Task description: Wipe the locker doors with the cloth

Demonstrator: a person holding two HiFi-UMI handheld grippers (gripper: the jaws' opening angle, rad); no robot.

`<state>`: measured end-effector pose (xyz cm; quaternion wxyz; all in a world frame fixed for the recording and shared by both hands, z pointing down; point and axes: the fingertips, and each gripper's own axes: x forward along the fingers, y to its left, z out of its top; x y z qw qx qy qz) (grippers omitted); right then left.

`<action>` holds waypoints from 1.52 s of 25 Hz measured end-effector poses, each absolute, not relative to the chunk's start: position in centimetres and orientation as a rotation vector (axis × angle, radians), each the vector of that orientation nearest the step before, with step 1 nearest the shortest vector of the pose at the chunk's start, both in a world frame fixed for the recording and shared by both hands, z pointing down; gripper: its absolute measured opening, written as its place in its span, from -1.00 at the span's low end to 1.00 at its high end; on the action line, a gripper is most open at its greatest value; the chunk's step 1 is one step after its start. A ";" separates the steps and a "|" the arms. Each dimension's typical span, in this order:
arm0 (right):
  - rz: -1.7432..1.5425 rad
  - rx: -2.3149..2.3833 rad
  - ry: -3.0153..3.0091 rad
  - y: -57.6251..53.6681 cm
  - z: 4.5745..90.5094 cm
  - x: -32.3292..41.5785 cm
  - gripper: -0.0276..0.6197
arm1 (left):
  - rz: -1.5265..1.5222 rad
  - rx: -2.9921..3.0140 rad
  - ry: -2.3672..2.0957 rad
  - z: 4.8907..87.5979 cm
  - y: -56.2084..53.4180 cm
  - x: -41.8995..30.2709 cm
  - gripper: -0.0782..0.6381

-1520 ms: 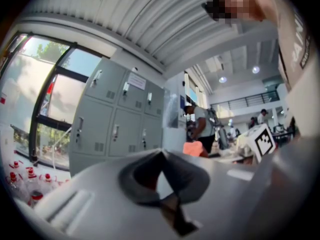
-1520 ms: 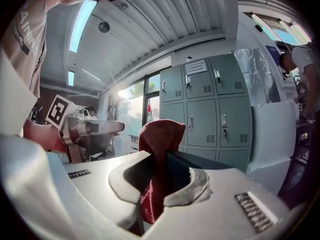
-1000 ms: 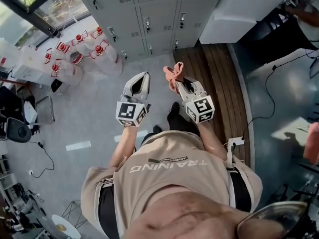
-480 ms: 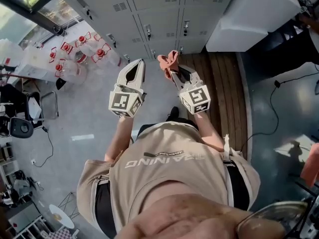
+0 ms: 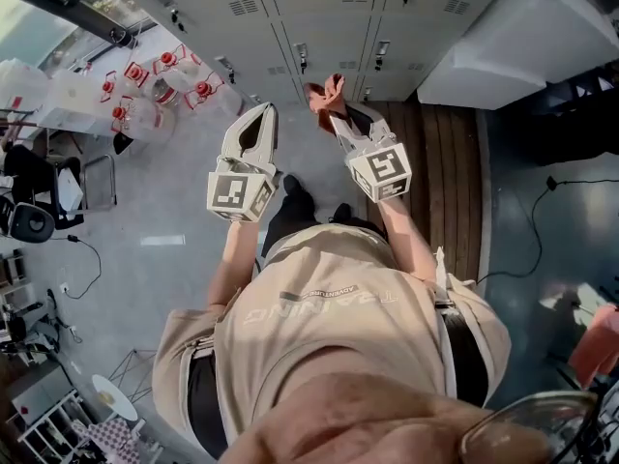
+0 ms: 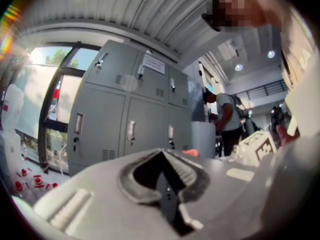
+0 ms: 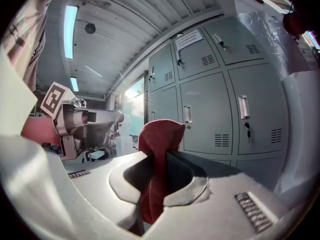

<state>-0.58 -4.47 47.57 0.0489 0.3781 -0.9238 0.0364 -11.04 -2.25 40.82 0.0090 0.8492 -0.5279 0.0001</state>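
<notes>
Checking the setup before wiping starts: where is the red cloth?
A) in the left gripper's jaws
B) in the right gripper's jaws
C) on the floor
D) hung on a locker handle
B: the right gripper is clamped on the red cloth; the left gripper is shut and empty.

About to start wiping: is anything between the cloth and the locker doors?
No. In the right gripper view the cloth, clamped in the right gripper, faces the locker doors across open air.

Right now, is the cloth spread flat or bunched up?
Bunched: the cloth sticks up as a crumpled wad, pinched in the right tool.
</notes>
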 end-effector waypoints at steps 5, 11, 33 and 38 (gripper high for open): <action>0.060 1.159 -2.806 -8.6 46.3 -2.9 -0.78 | -0.046 2.668 -1.618 40.9 -7.4 -13.0 -0.77; 0.034 1.230 -2.765 -14.6 44.9 -5.2 -0.78 | -0.060 2.766 -1.516 39.6 -14.4 -14.6 -0.77; -0.710 1.242 -2.415 -28.4 31.1 -8.9 -0.78 | -0.062 2.893 -1.547 31.8 -28.7 -17.8 -0.77; -0.947 1.153 -2.210 -30.8 26.4 -9.6 -0.78 | -0.006 2.878 -1.680 29.1 -30.7 -18.1 -0.77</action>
